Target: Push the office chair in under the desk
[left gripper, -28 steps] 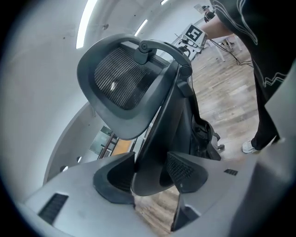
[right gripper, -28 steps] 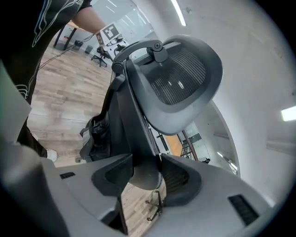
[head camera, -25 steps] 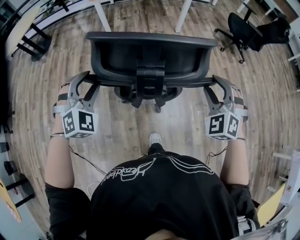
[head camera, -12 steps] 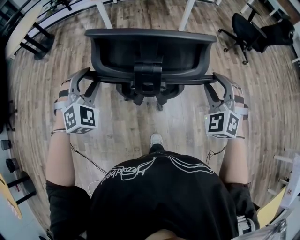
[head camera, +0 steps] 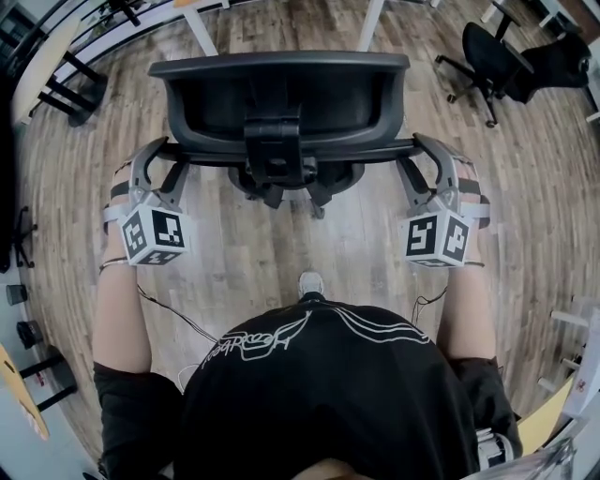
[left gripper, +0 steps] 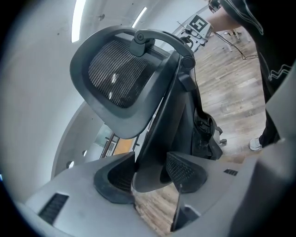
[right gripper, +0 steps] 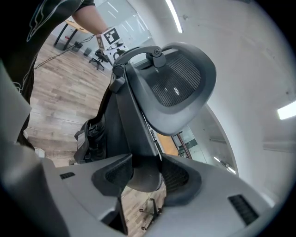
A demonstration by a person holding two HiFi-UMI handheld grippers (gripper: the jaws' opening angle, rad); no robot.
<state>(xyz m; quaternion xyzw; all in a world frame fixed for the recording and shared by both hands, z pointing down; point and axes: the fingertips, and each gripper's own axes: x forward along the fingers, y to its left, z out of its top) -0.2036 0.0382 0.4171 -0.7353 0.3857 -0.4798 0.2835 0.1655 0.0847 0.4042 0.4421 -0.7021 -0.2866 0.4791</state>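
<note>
Left claw (head camera: 172,156) and right claw (head camera: 414,153) clench the office chair (head camera: 281,94) by its back frame; the tabletop legs (head camera: 372,23) stand ahead at twelve o'clock, so the push looks unfinished.

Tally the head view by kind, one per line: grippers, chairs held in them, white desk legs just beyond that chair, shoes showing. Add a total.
Grey two-jaw grippers: 2 (left gripper, right gripper)
Black mesh-backed office chair, clamped by both: 1
White slanted desk legs: 2
White shoe: 1
Total: 6
</note>
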